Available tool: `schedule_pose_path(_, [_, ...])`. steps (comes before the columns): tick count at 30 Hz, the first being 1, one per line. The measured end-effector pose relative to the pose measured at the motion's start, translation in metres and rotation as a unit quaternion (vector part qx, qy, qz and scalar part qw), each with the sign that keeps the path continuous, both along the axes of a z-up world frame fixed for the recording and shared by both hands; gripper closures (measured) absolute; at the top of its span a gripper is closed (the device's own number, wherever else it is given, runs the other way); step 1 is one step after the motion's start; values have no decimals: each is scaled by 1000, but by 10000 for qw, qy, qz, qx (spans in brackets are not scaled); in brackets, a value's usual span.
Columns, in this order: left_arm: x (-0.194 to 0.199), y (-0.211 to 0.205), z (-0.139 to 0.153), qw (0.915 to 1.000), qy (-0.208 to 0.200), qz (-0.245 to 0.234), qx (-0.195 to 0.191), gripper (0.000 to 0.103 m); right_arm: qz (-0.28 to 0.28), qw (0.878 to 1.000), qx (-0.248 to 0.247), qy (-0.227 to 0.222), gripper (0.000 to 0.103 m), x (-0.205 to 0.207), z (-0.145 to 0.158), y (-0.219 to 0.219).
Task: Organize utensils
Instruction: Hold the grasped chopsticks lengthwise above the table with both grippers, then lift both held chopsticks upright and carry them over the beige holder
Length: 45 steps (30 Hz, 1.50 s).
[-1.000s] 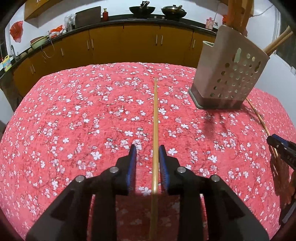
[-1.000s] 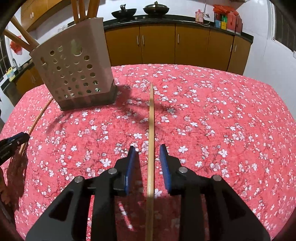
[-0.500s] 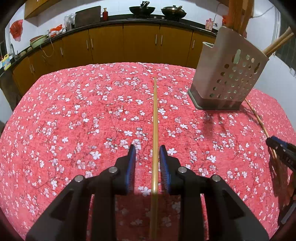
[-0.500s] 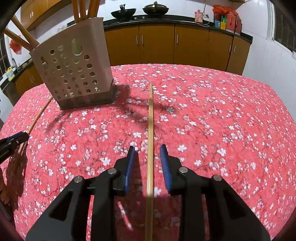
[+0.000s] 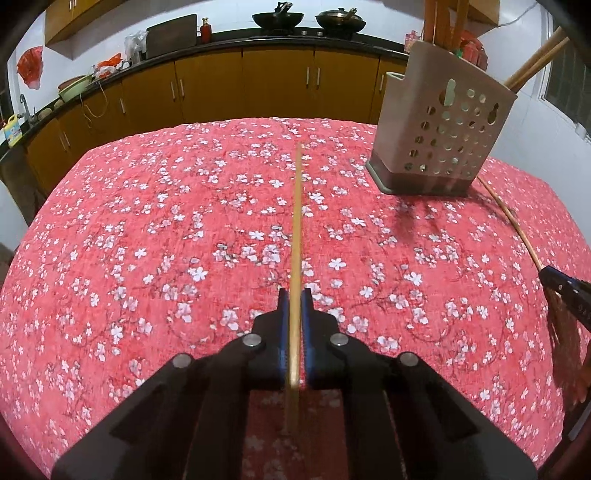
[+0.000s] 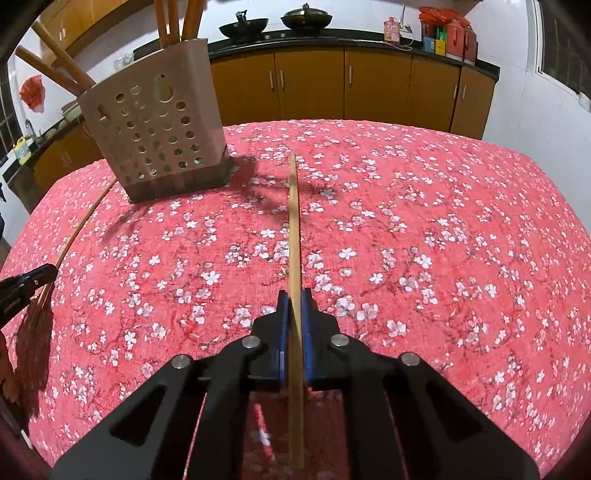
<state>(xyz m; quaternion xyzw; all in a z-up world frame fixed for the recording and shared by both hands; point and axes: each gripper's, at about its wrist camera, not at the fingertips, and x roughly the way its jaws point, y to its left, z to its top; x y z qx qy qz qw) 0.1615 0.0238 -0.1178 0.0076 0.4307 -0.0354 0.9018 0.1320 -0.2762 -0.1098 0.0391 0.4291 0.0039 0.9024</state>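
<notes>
My left fingers (image 5: 294, 295) and right fingers (image 6: 294, 295) have snapped shut, each pinching one thin, light, stiff, slippery wooden chopstick (image 5: 297, 229) (image 6: 294, 229) near its butt, tips lying ahead on the bench.

We count two grippers (image 5: 294, 295) (image 6: 294, 295), two chopsticks (image 5: 297, 229) (image 6: 293, 229) lying on the worktop, one perforated utensil holder (image 5: 439, 122), and two woks (image 5: 277, 18) on the far counter.

Utensil holder (image 5: 439, 136) stands on tablecloth (image 5: 147, 229), between two chopsticks (image 5: 297, 221).
</notes>
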Motion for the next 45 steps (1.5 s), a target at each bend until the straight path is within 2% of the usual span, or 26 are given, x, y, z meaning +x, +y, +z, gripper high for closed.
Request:
schedule_pose_path(3, [5, 3, 4, 9999, 86, 10, -73, 95, -30, 9999, 87, -127, 95, 2, 11, -3])
schedule_pose_path(10, [8, 11, 45, 9993, -325, -11, -166, 95, -119, 9979, 231, -601, 95, -1, 53, -14])
schedule_pose_path(18, [7, 15, 74, 9973, -667, 55, -292, 95, -225, 9949, 222, -954, 95, -5, 74, -22])
schedule_pose_path(26, [-5, 22, 115, 9897, -1242, 84, -712, 95, -341, 9852, 338, -1645, 95, -12, 107, -29])
schedule_pose_path(30, [-10, 22, 131, 9854, -1481, 64, -832, 95, -330, 9829, 337, -1780, 95, -13, 115, -30])
schedule_pose_path(36, [-12, 20, 143, 9827, -1630, 19, -878, 95, -279, 9815, 310, -1867, 95, -15, 119, -26])
schedule_pose_path(40, [-19, 16, 154, 9802, -1697, -184, -1009, 95, -126, 9761, 514, -2110, 95, -24, 137, -25])
schedule_pose_path(45, [-34, -1, 186, 9711, -2022, -589, -1125, 95, 274, 9594, 1029, -2613, 95, -40, 183, -22])
